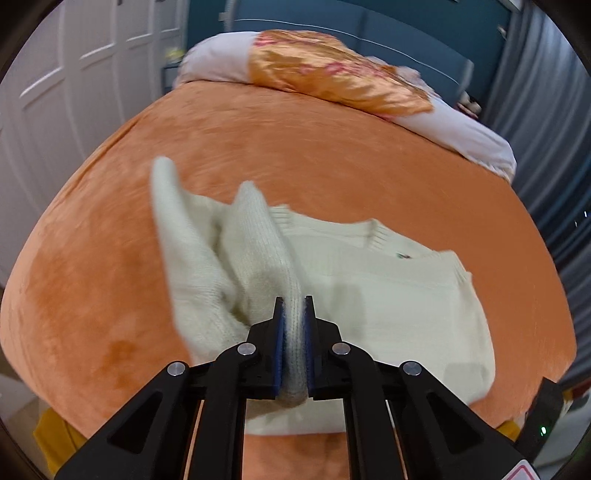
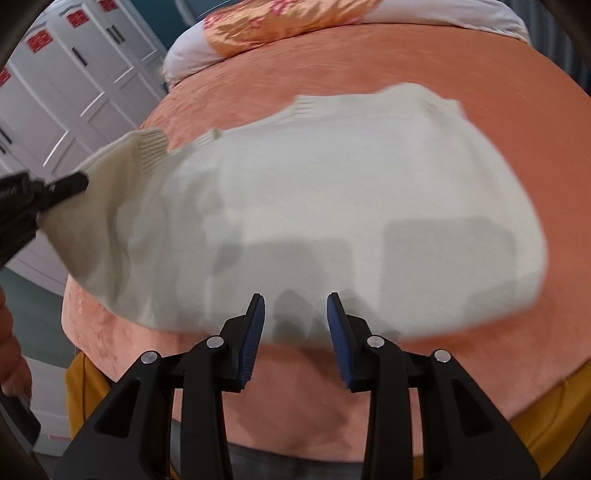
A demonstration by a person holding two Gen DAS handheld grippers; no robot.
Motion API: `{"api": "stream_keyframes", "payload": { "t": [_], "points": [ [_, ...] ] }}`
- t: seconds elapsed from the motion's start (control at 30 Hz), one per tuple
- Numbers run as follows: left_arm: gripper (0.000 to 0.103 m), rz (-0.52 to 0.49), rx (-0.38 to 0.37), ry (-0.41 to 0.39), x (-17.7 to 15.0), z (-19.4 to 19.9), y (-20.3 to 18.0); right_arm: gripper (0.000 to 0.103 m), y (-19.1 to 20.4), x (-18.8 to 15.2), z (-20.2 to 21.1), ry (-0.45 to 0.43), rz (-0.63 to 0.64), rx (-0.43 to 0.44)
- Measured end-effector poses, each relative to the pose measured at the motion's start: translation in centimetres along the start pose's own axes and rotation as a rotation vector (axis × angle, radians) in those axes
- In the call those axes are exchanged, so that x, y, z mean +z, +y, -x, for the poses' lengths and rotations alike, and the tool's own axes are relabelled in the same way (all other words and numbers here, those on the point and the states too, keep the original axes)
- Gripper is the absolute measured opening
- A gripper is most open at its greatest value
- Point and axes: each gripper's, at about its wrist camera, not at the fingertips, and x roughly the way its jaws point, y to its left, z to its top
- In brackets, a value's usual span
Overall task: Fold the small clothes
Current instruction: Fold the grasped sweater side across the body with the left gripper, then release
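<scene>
Left wrist view, left gripper (image 1: 294,301) clamping cream sweater (image 1: 388,280) sleeve, right gripper (image 2: 295,297) parted, empty

No readable text anywhere. Red labels (image 2: 75,17) on the white cabinet doors (image 2: 66,85), upper left of right wrist view, too blurred to read. Small tag (image 1: 400,254) at the sweater (image 1: 369,288) collar, illegible.

Both wrist fisheyes looked steeply down along their fingers, close above the orange plush bed cover (image 1: 332,155). They shared the cream knitted sweater (image 2: 332,206), far floral satin pillow (image 1: 332,77), white panelled doors (image 2: 81,85) left.
</scene>
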Motion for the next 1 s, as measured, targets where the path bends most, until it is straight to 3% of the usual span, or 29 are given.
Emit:
{"api": "stream_keyframes", "payload": {
  "t": [0.2, 0.4, 0.5, 0.63, 0.7, 0.73, 0.8, 0.83, 0.9, 1.0],
  "points": [
    [0.005, -0.143, -0.028, 0.044, -1.9, -2.2, -7.1, 0.035, -4.0, -1.4, 2.0, -0.015, -0.081, 0.003],
    [0.005, -0.301, -0.039, 0.145, -7.1, -5.7, -12.7, 0.035, -7.5, -1.9, 2.9, -0.019, -0.149, -0.024],
    [0.005, -0.351, -0.029, 0.191, -8.8, -7.3, -13.8, 0.035, -9.1, -2.1, 3.1, -0.016, -0.186, -0.019],
    [0.008, -0.402, -0.006, 0.191, -10.0, -7.6, -13.5, 0.041, -9.2, -0.3, 3.9, -0.033, -0.205, 0.075],
    [0.017, -0.412, -0.029, 0.13, -10.1, -5.7, -12.5, 0.059, -8.1, 1.6, 4.2, -0.05, -0.175, 0.134],
    [0.02, -0.415, -0.044, 0.111, -10.3, -4.8, -12.2, 0.062, -7.4, 2.4, 4.3, -0.054, -0.154, 0.158],
    [0.039, -0.418, -0.076, 0.062, -10.6, -2.5, -11.3, 0.075, -5.4, 4.6, 3.7, -0.042, -0.106, 0.234],
    [0.042, -0.415, -0.093, 0.039, -10.8, -1.5, -10.9, 0.078, -4.6, 5.4, 3.1, -0.023, -0.097, 0.271],
    [0.06, -0.407, -0.096, 0.009, -11.5, 0.1, -9.7, 0.08, -2.7, 6.8, 0.9, 0.044, -0.098, 0.349],
    [0.062, -0.374, -0.052, 0.009, -12.4, 1.2, -7.1, 0.08, 0.2, 8.1, -2.6, 0.151, -0.098, 0.366]
  ]
}}
